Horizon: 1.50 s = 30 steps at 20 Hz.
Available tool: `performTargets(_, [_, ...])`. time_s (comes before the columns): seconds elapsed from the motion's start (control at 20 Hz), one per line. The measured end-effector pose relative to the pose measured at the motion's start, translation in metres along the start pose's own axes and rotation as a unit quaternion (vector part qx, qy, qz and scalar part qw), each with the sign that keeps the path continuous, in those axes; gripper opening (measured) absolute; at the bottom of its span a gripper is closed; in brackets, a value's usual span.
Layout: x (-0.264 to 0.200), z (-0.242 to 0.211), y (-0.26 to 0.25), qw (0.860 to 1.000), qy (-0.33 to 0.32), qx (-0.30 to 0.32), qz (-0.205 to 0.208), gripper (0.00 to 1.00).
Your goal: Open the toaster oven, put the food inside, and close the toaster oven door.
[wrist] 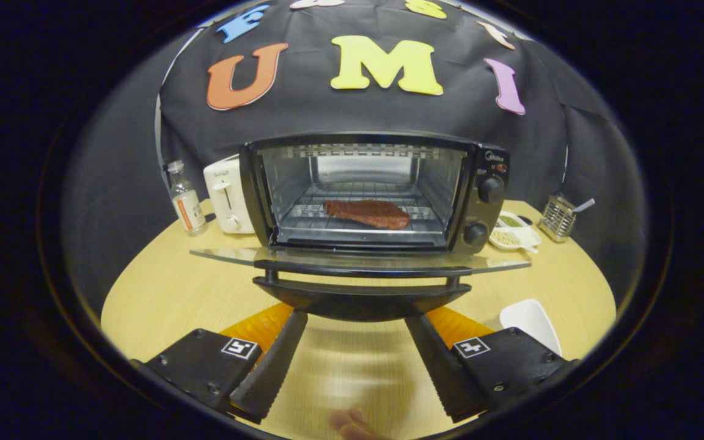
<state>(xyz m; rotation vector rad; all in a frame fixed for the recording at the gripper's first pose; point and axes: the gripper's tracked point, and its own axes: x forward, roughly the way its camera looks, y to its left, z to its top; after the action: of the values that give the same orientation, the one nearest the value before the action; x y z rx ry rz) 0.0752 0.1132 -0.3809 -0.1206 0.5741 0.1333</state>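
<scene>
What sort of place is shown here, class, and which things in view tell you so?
Probably a mock kitchen set up in a recording booth. A toaster oven stands open on a round wooden table, its door down and food on its rack. A toaster and bottle stand beside it. The gripper, jaws open, is at the door's handle.

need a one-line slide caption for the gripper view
Open hand-held gripper just short of the lowered door handle of the toaster oven, steak already on the rack.
</scene>
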Motion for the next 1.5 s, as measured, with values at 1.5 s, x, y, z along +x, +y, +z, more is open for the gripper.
performTargets(1.5, [-0.322,0.179,-0.009,0.951,-0.304,-0.057,-0.022,1.00])
